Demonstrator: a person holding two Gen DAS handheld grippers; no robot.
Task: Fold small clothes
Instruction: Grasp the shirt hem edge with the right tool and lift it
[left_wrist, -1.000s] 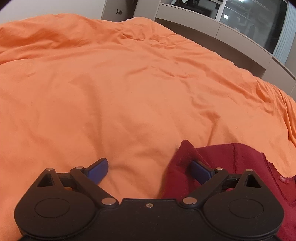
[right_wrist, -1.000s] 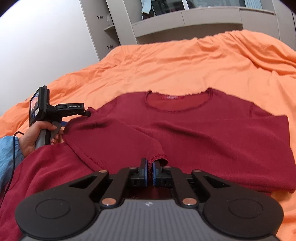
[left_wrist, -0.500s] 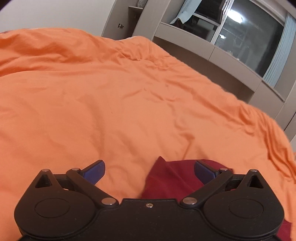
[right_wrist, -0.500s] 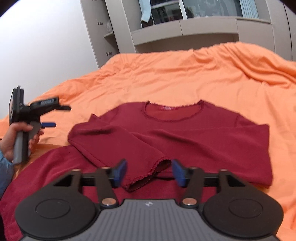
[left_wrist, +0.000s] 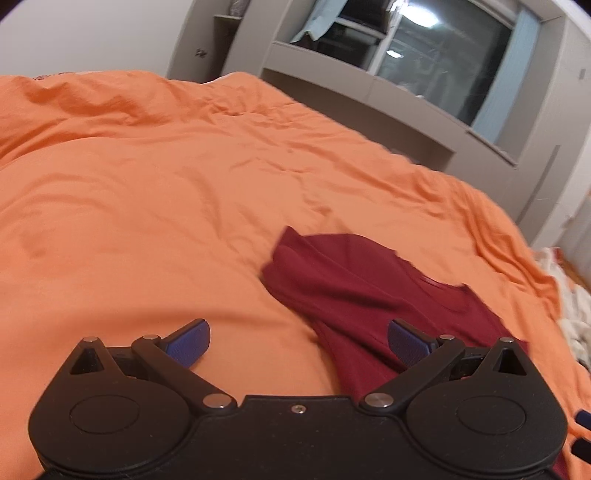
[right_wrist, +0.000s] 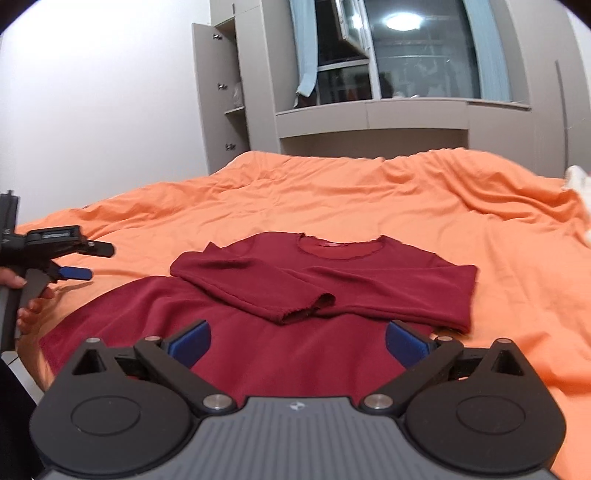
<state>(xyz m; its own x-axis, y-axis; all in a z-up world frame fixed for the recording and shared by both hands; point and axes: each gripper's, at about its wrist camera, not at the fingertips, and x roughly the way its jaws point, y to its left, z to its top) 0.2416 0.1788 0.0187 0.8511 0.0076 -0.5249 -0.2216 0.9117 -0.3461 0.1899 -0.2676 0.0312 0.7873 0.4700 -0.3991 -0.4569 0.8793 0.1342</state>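
- On the bed, an orange duvet (right_wrist: 369, 199) covers the whole surface; it is creased, with loose folds toward the far edge.
- Dark red top (right_wrist: 332, 273) — lies flat on the duvet, neckline toward the far side, a red label visible inside the collar.
- Both sleeves are folded inward across the chest; the left-hand sleeve's cuff (right_wrist: 306, 308) lies on top near the middle of the garment, its edge frilled.
- Lower body of the top spreads toward the near edge of the bed, directly below the right gripper (right_wrist: 298, 341).
- Right gripper: jaws spread wide, blue pads well apart, nothing between them. It hangs above the garment's lower half without touching it.
- Left gripper (left_wrist: 298, 341): jaws likewise spread wide and holding nothing. In its own view it sits over bare duvet, with the folded shoulder of the top (left_wrist: 351, 273) ahead and to its right.
- From the right wrist view, the left gripper (right_wrist: 79, 264) appears at the frame's left edge, held by the person's hand (right_wrist: 27, 310), apart from the garment and beside its shoulder.
- Behind the bed — grey built-in cabinets (right_wrist: 229, 92) and a dark window (right_wrist: 424, 55) with a pale blue curtain (right_wrist: 306, 48).
- White cloth (left_wrist: 569, 310) lies at the far right edge of the bed; what it is cannot be told.
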